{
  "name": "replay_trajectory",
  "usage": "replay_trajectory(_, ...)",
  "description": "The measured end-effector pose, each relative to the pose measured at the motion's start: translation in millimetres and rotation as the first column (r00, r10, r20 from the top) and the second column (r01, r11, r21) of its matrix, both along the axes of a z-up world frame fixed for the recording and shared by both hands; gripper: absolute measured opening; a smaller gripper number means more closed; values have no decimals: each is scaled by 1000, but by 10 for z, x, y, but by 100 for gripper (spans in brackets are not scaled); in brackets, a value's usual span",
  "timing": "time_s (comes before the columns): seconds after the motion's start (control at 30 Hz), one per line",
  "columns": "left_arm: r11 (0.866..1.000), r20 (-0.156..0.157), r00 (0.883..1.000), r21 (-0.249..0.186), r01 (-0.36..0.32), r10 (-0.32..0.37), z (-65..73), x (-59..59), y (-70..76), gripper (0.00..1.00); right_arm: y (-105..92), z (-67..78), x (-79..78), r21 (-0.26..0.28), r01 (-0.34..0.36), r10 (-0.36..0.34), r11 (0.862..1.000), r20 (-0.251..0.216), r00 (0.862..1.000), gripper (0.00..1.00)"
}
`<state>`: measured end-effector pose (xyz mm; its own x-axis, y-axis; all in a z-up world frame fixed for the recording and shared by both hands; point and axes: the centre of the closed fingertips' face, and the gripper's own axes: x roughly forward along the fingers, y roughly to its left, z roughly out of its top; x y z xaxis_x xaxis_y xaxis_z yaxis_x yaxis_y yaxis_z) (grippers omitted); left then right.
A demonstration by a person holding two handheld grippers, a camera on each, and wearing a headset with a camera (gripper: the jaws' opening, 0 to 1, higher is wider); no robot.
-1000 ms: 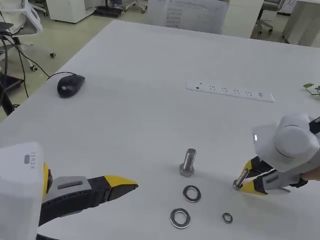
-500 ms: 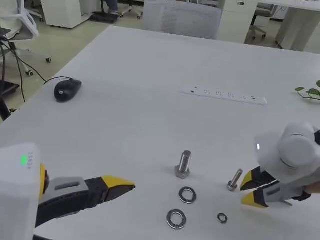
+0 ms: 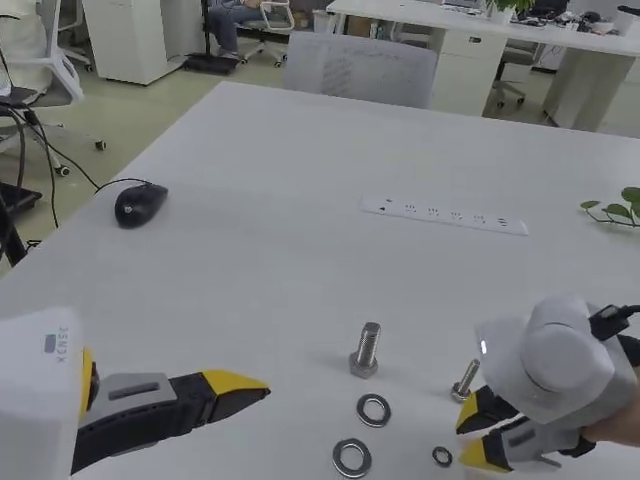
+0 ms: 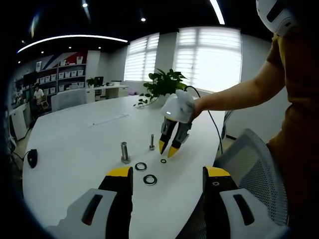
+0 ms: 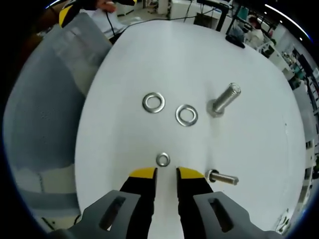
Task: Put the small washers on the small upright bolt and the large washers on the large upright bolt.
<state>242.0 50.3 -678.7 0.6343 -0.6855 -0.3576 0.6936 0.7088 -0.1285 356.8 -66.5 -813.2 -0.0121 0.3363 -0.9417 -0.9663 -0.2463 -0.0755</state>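
The large bolt (image 3: 367,350) and the small bolt (image 3: 465,381) stand upright on the white table (image 3: 260,240). Two large washers (image 3: 373,409) (image 3: 352,457) lie flat in front of the large bolt. A small washer (image 3: 442,457) lies beside my right gripper (image 3: 473,437), which is open and holds nothing. In the right gripper view the small washer (image 5: 163,159) sits just ahead of the tips of my right gripper (image 5: 166,174), with the small bolt (image 5: 222,178) close on one side. My left gripper (image 4: 168,174) is wide open and hovers off to the left (image 3: 250,388), away from the parts.
A black mouse (image 3: 140,203) lies at the far left and a white power strip (image 3: 443,215) farther back. Plant leaves (image 3: 615,210) reach in at the right edge. A grey chair (image 3: 360,70) stands behind the table.
My right gripper was around the small bolt a second ago; it has opened, left the bolt standing, and drawn back toward the small washer. The left gripper has stayed put.
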Motion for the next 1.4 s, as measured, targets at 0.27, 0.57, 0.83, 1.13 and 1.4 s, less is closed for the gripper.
replay_trajectory(0.27, 1000, 15, 1000, -5, -9, 9, 46, -4, 11, 56, 77, -71, -62, -21, -26, 26, 999, -21, 999, 21)
replay_trajectory(0.57, 1000, 18, 1000, -8, -15, 15, 63, -2, 23, 56, 62, -111, -83, -54, -44, 41, 998, -55, 998, 22)
replay_trajectory(0.83, 1000, 19, 1000, -11, -18, 18, 62, 3, 16, 56, 73, -117, -46, -29, -40, 38, 999, -65, 997, 18)
replay_trajectory(1.13, 1000, 10, 1000, -9, -18, 18, 25, -11, -1, 55, 83, -119, -57, -28, -60, 59, 998, -35, 998, 15)
replay_trajectory(1.4, 1000, 12, 1000, -11, -19, 19, 27, 0, -9, 55, 86, -112, -50, -42, -40, 38, 998, -37, 999, 13)
